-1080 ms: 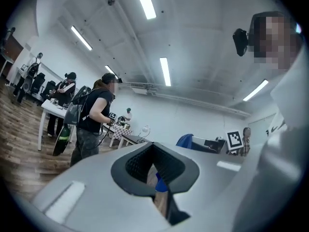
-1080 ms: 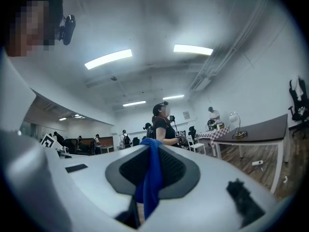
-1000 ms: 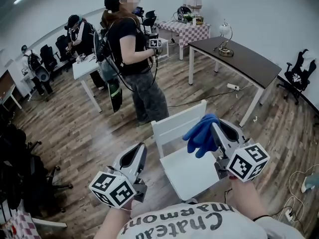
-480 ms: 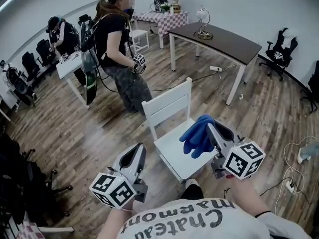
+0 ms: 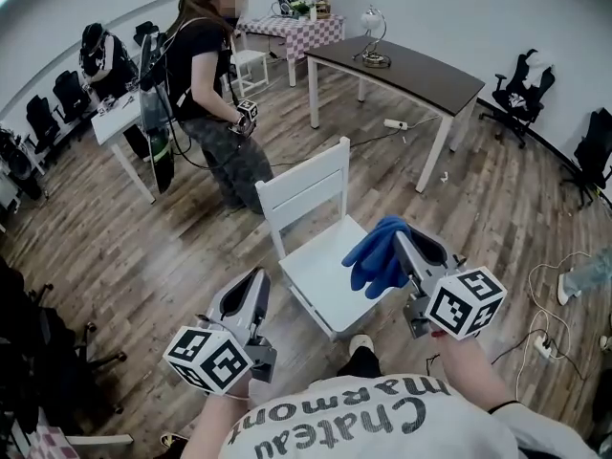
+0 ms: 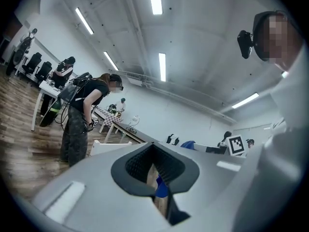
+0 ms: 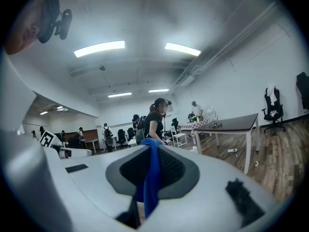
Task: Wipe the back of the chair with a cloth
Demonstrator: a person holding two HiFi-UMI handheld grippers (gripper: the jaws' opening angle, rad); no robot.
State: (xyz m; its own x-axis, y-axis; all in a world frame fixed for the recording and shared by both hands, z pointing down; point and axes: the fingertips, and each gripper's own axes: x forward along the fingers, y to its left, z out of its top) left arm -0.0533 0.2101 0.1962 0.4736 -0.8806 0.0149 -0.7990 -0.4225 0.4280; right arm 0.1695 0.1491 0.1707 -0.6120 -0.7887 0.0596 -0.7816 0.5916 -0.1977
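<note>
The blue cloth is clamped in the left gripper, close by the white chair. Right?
No: the blue cloth is clamped in the right gripper, close by the white chair; the right gripper view shows it between those jaws.

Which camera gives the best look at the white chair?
The head view: the chair shows its back and most of its seat. The left gripper view catches only part of its back, low at left. The right gripper view misses it; the right gripper, shut on the cloth, fills the foreground.
</note>
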